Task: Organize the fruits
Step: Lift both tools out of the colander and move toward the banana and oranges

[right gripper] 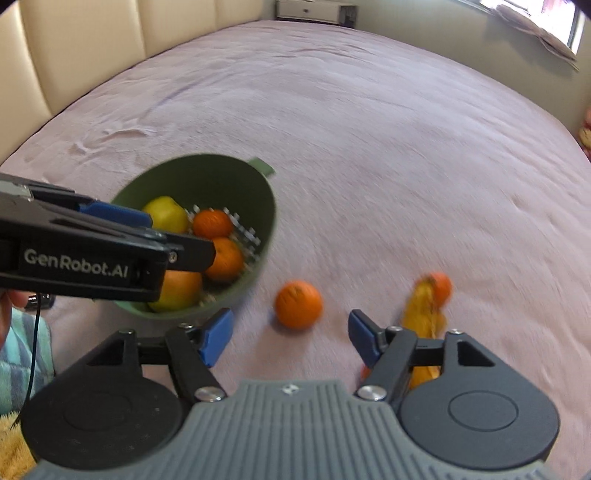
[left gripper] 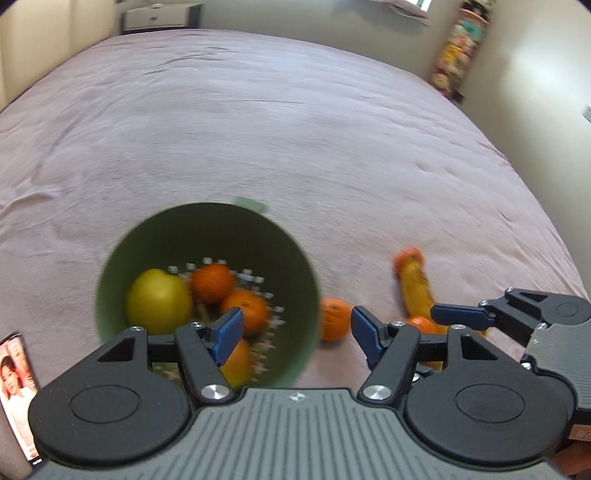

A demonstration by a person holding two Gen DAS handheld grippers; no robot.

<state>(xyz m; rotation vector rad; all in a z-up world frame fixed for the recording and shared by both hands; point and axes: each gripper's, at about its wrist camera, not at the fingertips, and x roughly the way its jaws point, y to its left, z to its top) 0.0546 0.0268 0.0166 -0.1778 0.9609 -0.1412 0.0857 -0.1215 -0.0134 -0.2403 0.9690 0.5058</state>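
Observation:
A green colander bowl (left gripper: 122, 266) (right gripper: 266, 206) stands on the pink bed. It holds a yellow-green apple (left gripper: 157, 301) (right gripper: 166, 214), tangerines (left gripper: 212, 282) (right gripper: 212, 223) and a larger orange fruit (right gripper: 181, 288). A loose tangerine (left gripper: 334, 319) (right gripper: 298, 304) lies right of the bowl. Farther right lie a banana (left gripper: 415, 291) (right gripper: 424, 310) and another tangerine (left gripper: 408, 258) (right gripper: 441, 286). My left gripper (left gripper: 297, 325) is open and empty over the bowl's right rim; it also shows in the right wrist view (right gripper: 110, 218). My right gripper (right gripper: 290, 330) is open and empty, just short of the loose tangerine.
A phone with a lit screen (left gripper: 16, 391) lies at the left. A padded headboard (right gripper: 74, 48) is at the far left, a white cabinet (left gripper: 155, 16) beyond the bed. A striped cloth (right gripper: 22, 354) lies near the bed's front edge.

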